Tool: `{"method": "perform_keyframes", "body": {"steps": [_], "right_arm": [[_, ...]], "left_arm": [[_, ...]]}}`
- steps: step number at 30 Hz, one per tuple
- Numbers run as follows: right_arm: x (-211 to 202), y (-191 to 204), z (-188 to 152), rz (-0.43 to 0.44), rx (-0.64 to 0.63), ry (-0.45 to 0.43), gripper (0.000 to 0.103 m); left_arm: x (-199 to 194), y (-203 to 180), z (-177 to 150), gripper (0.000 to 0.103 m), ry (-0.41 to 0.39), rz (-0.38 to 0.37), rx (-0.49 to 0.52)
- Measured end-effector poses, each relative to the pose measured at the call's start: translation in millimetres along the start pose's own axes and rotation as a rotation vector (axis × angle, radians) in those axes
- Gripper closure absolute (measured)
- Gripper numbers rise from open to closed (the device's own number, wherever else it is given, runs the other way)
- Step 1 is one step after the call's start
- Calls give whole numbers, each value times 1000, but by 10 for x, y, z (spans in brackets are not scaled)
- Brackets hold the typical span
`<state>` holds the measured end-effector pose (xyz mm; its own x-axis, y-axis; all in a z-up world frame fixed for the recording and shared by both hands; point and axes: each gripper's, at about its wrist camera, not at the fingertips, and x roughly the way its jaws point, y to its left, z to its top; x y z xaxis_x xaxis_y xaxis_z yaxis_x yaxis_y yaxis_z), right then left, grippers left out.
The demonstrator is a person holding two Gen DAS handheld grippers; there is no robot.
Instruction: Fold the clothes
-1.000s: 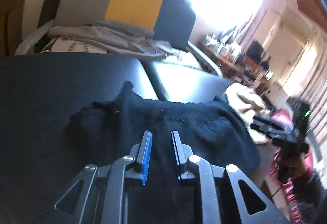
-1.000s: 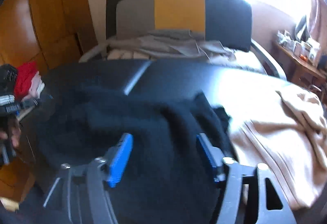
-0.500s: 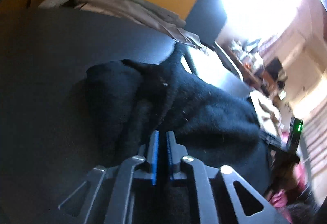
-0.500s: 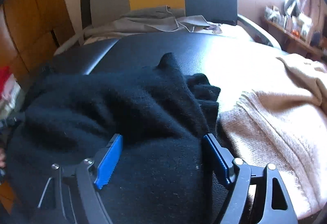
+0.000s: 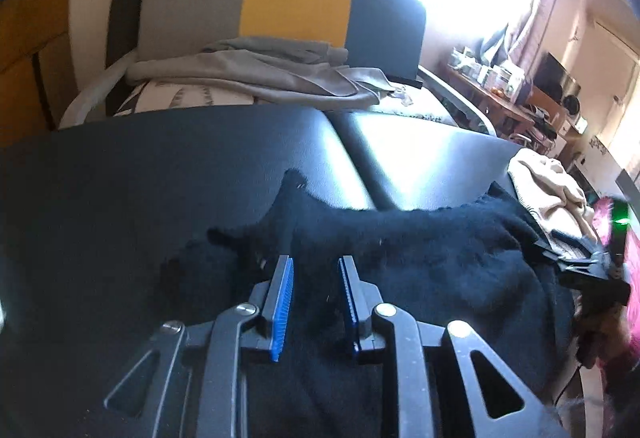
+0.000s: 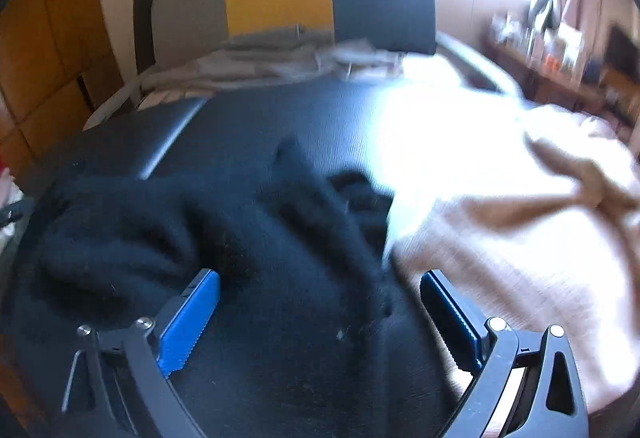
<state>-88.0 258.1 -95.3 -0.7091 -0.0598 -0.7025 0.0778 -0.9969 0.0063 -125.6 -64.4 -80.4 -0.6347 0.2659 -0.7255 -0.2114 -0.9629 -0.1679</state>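
Black fuzzy garment lies bunched on dark table.
Left gripper jaws narrow and opening, right gripper jaws wide and opening, cloth beneath both, ungripped. Beige garment touching at 3 o'clock.

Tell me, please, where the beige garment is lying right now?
The beige garment lies on the dark table, at the right of the right wrist view, beside the black sweater.
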Motion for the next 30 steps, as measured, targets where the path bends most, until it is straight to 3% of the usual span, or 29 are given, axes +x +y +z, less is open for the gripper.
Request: {"method": "perform_keyframes", "body": {"steps": [2,4,7,10,12,14,16,20,26,30], "right_arm": [[-173,139,122,-8,-70,-76,2],[-239,306,245,77,-120,-101,2],[-126,599,365,169,-215,-62,2],[166,753,361,155,-287,33,2],[419,716,305,124,-277,117,2],[518,610,267,151,-219,126,0],[574,582,230,155,-207,118,0],[588,684,199,133,-213,97,0],[578,667,171,136,-203,80,0],[619,621,200,153,-190,76,0]], "left_arm": [[78,-20,54,80,7,21,23],[153,-8,80,80,22,28,27],[234,33,74,80,39,53,36],[355,120,34,80,62,65,33],[426,205,-11,80,49,56,24],[469,281,-36,77,26,62,26],[511,379,-29,73,18,60,4],[549,615,-29,73,16,-13,-103],[511,532,-49,73,8,33,-82],[252,690,-82,73,-2,-45,-214]]}}
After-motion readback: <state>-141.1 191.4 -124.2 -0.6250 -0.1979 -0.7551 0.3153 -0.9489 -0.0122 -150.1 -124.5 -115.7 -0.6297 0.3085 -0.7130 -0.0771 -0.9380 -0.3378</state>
